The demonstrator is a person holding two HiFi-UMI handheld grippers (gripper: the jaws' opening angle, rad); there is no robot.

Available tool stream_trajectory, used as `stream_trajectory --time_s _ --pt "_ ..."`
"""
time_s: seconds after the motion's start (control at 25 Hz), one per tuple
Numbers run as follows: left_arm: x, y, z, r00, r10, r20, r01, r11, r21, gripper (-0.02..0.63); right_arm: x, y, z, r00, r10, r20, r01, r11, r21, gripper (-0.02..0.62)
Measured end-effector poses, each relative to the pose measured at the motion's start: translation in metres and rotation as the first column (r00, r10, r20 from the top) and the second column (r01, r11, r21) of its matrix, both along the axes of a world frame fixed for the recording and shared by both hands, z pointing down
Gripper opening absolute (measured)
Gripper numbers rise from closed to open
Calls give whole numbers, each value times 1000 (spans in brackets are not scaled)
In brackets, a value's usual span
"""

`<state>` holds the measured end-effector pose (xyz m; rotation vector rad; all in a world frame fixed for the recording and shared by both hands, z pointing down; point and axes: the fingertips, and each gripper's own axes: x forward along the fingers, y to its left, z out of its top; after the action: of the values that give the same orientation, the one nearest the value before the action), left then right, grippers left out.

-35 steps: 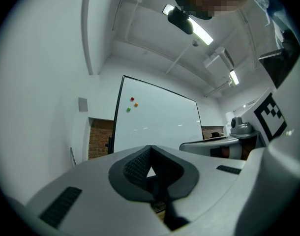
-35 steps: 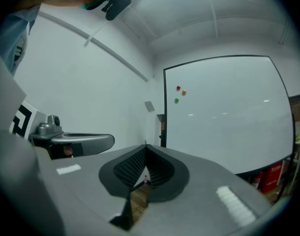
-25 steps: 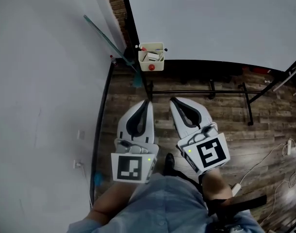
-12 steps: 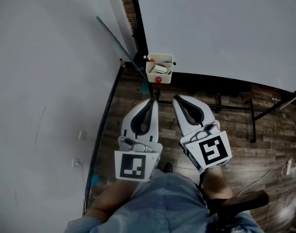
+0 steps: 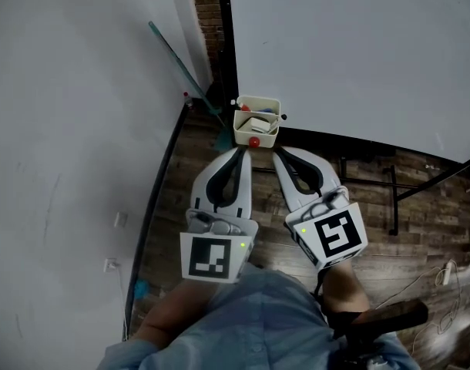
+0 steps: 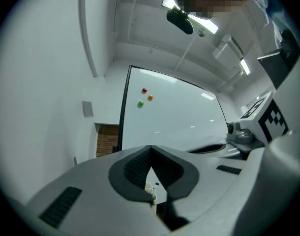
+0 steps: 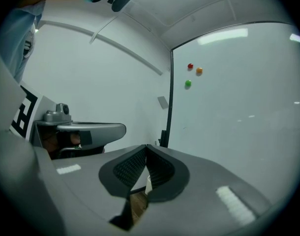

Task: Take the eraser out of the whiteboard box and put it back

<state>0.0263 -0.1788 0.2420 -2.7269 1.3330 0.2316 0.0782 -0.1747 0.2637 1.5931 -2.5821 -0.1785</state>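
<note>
The cream whiteboard box [image 5: 257, 132] hangs at the lower left corner of the whiteboard [image 5: 358, 52], with a red magnet [image 5: 253, 142] on its front. A white and grey eraser [image 5: 257, 124] lies inside it among markers. My left gripper [image 5: 239, 153] is shut and empty, its tip just below the box's front left. My right gripper [image 5: 276, 156] is also shut and empty, its tip just below the box's front right. In the left gripper view the jaws meet [image 6: 150, 147] and a sliver of the box [image 6: 151, 191] shows below them. The right gripper view shows its jaws closed [image 7: 146, 147].
A teal-handled broom [image 5: 181, 64] leans against the white wall on the left, beside a brick strip [image 5: 208, 21]. The whiteboard's black stand bars [image 5: 391, 199] cross the wooden floor at right. Cables [image 5: 443, 272] lie at far right. Three coloured magnets [image 6: 144, 96] sit on the board.
Both grippers have moved forward together towards the whiteboard, so the box now sits right at their tips. Both stayed shut.
</note>
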Motion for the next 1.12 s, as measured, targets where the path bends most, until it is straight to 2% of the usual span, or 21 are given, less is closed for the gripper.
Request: stream_trajectory --time_s 0.32,0.52,0.68,1.12 --pt "2 -67 13 1000 3 -19 -4 999 -43 3 -4 -59 19 998 -39 -41 37 998 -60 20" --pt "3 -100 27 1000 12 -14 -13 996 -84 3 -10 -88 39 991 -87 -102 75 990 -116 98" --pt "2 -121 37 1000 15 -16 -16 993 -118 3 -20 -103 55 976 -138 -167 112 981 -155 148" --pt "3 -165 59 999 22 -33 -27 985 -173 3 -17 -135 93 919 -213 -331 129 957 -258 173"
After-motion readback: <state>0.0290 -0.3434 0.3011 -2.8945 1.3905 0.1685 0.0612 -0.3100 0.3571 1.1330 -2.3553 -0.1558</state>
